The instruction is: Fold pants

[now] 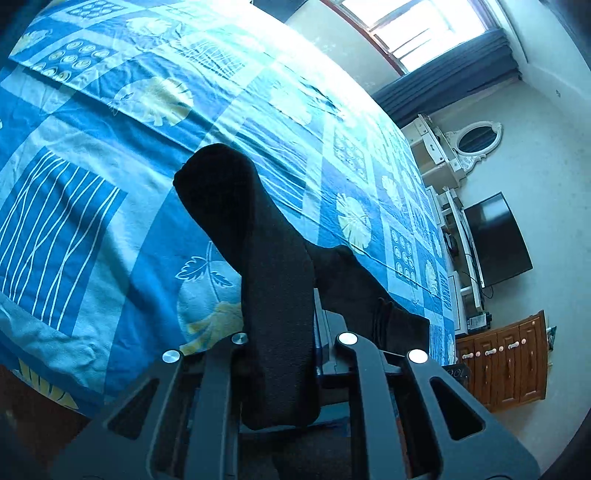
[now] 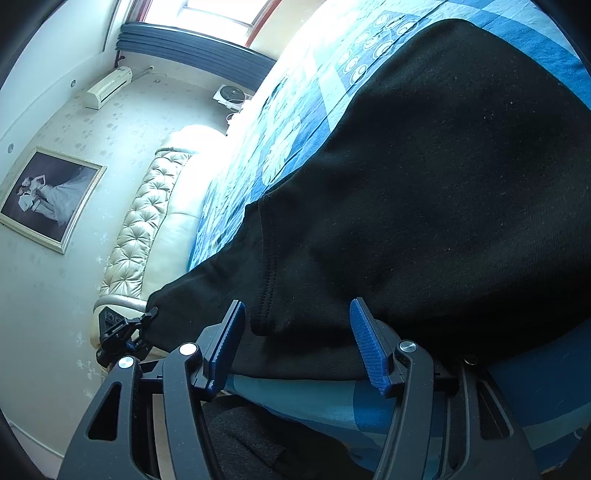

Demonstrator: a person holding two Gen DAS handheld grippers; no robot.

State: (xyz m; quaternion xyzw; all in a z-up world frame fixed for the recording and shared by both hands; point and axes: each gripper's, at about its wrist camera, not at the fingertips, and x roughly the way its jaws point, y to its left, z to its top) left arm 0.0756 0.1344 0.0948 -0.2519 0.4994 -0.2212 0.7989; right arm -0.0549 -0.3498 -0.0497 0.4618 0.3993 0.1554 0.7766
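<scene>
Left tongs (image 1: 284, 332) clamp pants (image 1: 273, 295).

The black knit fabric pants (image 1: 273, 280) cover the left gripper's (image 1: 295, 332) fingertips. The pants run off the right-wrist picture's right edge, hiding much of the blue patterned bedspread (image 2: 306, 122).

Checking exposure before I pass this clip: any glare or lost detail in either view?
Left wrist: window blown out, glare across the bedspread, black pants nearly featureless. Right wrist: window and far bed edge washed white; pants show faint weave.
</scene>
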